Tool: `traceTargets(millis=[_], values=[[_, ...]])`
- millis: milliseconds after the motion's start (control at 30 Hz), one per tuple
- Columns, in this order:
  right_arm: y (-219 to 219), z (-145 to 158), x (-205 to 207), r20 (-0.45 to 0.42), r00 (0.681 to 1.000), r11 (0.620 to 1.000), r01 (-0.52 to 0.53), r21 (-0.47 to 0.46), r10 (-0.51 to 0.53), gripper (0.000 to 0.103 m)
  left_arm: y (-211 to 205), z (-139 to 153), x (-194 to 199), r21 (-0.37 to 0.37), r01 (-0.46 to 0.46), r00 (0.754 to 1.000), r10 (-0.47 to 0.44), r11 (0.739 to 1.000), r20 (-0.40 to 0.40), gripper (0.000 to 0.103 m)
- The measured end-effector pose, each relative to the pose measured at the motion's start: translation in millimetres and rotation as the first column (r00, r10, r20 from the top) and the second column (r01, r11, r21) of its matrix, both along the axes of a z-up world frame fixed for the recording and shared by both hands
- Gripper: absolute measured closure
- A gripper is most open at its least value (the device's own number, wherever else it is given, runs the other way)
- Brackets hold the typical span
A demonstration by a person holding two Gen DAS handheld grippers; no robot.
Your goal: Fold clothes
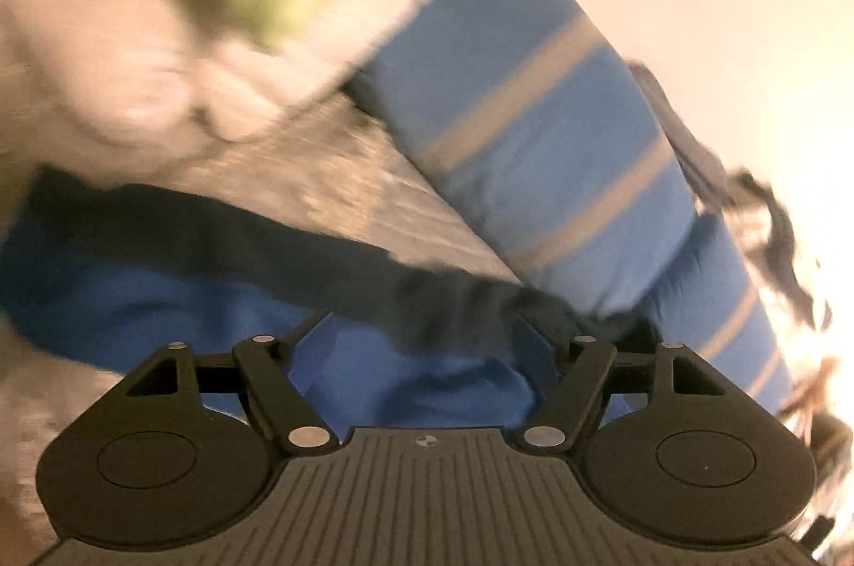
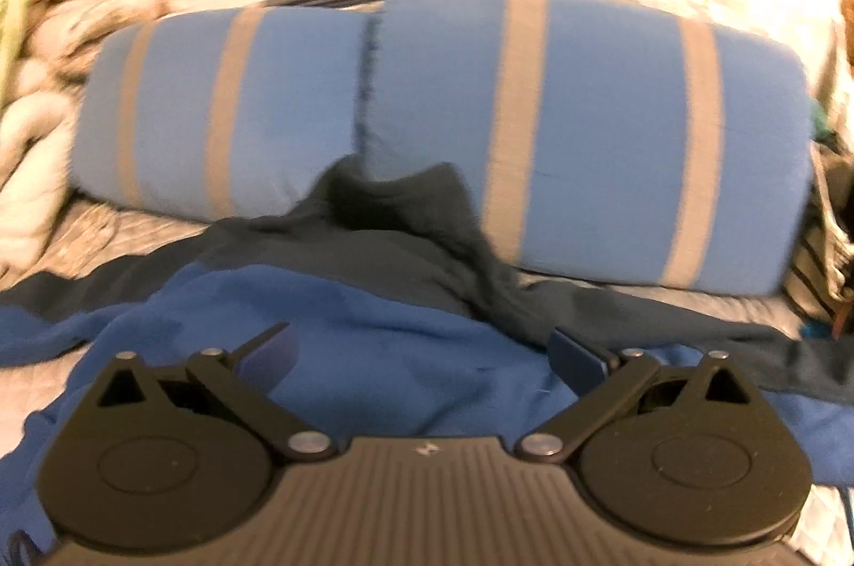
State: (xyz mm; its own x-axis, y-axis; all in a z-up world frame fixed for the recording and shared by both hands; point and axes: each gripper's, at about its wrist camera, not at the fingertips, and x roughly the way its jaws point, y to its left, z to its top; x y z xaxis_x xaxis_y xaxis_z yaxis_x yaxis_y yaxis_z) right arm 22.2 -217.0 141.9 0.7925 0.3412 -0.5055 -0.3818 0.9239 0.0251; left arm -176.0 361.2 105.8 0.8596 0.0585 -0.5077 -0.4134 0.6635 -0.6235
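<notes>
Bed point(image 2: 630, 299) holds a blue fleece garment point(image 2: 373, 352) below both wide-open grippers (left gripper point(image 1: 424, 331), right gripper point(image 2: 421, 347)); spread it flat toward twelve o'clock before pinching corners.

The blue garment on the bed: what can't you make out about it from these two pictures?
- Blue garment: right wrist view, its near part hidden under the right gripper; type unclear.
- Left wrist view: motion blur smears the garment; left gripper covers its near edge.
- Pale pile: blurred, pieces indistinguishable.
</notes>
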Motion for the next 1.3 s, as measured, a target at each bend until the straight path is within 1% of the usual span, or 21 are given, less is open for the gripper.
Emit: traceTargets(millis=[133,233,300,400,467,567,633,667,700,767,800,833,867,900,967,1033,1100,1167,1233,1267,1300], values=[[22,-2,-5,0.004,0.999,0.998,-0.042,-0.04,0.042,0.0,29,-25,-44,-0.062,-0.1,0.994,0.102,0.993,0.031,0.03],[31,-3,-4,0.005,0.998,0.997,-0.057,-0.047,0.057,0.0,50,-48,-70,-0.142,-0.176,0.983,0.181,0.974,0.024,0.03],[36,-3,-3,0.0,0.998,0.997,-0.062,-0.04,0.062,0.0,63,-63,-83,-0.193,-0.228,0.972,0.234,0.955,0.011,0.03],[38,-4,1,-0.016,0.998,0.998,-0.062,-0.027,0.062,0.0,78,-83,-95,-0.285,-0.282,0.954,0.299,0.916,0.014,0.03],[40,-5,2,-0.021,0.998,0.998,-0.058,-0.025,0.058,0.0,92,-99,-99,-0.348,-0.289,0.947,0.32,0.892,0.034,0.031],[41,-5,3,-0.023,0.998,0.998,-0.057,-0.024,0.056,0.0,104,-118,-99,-0.389,-0.345,0.925,0.379,0.854,0.011,0.032],[41,-6,3,-0.026,0.998,0.998,-0.06,-0.02,0.06,0.0,110,-126,-96,-0.384,-0.364,0.916,0.4,0.848,0.016,0.033],[41,-6,3,-0.027,0.998,0.998,-0.064,-0.022,0.063,0.0,113,-130,-95,-0.381,-0.372,0.912,0.41,0.846,0.02,0.035],[42,-7,2,-0.027,0.997,0.997,-0.068,-0.029,0.067,0.0,116,-132,-93,-0.377,-0.38,0.908,0.419,0.845,0.022,0.039],[46,-9,1,-0.017,0.996,0.995,-0.083,-0.057,0.082,0.0,119,-129,-89,-0.347,-0.391,0.908,0.42,0.853,0.009,0.081],[48,-9,0,-0.015,0.996,0.993,-0.093,-0.067,0.092,0.0,120,-127,-86,-0.331,-0.395,0.908,0.419,0.857,0.001,0.086],[49,-10,-1,-0.013,0.995,0.992,-0.104,-0.075,0.103,0.0,119,-121,-85,-0.301,-0.396,0.91,0.415,0.868,-0.001,0.087],[50,-9,-2,-0.011,0.993,0.99,-0.115,-0.077,0.114,0.0,112,-108,-84,-0.248,-0.385,0.917,0.398,0.889,0.002,0.088],[51,-9,-2,-0.009,0.992,0.989,-0.125,-0.076,0.125,0.0,105,-94,-82,-0.191,-0.371,0.925,0.379,0.909,0.005,0.089],[53,-8,-4,-0.007,0.99,0.987,-0.142,-0.071,0.142,0.0,86,-62,-78,-0.052,-0.303,0.951,0.306,0.951,0.053,0.089],[56,-9,-5,-0.016,0.986,0.984,-0.164,-0.065,0.163,0.0,66,-26,-71,0.09,-0.225,0.972,0.217,0.97,0.091,0.089],[60,-10,-5,-0.027,0.982,0.98,-0.191,-0.057,0.189,0.0,53,6,-62,0.196,-0.16,0.984,0.14,0.967,0.113,0.089],[65,-12,-6,-0.037,0.974,0.973,-0.224,-0.049,0.222,0.0,42,37,-51,0.28,-0.108,0.988,0.073,0.954,0.133,0.089],[73,-13,-9,-0.035,0.96,0.96,-0.278,-0.04,0.277,0.0,33,68,-40,0.365,-0.065,0.989,0.011,0.929,0.149,0.089],[77,-13,-11,-0.033,0.952,0.951,-0.306,-0.036,0.305,0.0,29,85,-33,0.415,-0.051,0.988,-0.016,0.908,0.155,0.089],[84,-14,-13,-0.027,0.943,0.942,-0.334,-0.038,0.333,0.0,26,99,-26,0.443,-0.043,0.986,-0.032,0.896,0.161,0.089]])
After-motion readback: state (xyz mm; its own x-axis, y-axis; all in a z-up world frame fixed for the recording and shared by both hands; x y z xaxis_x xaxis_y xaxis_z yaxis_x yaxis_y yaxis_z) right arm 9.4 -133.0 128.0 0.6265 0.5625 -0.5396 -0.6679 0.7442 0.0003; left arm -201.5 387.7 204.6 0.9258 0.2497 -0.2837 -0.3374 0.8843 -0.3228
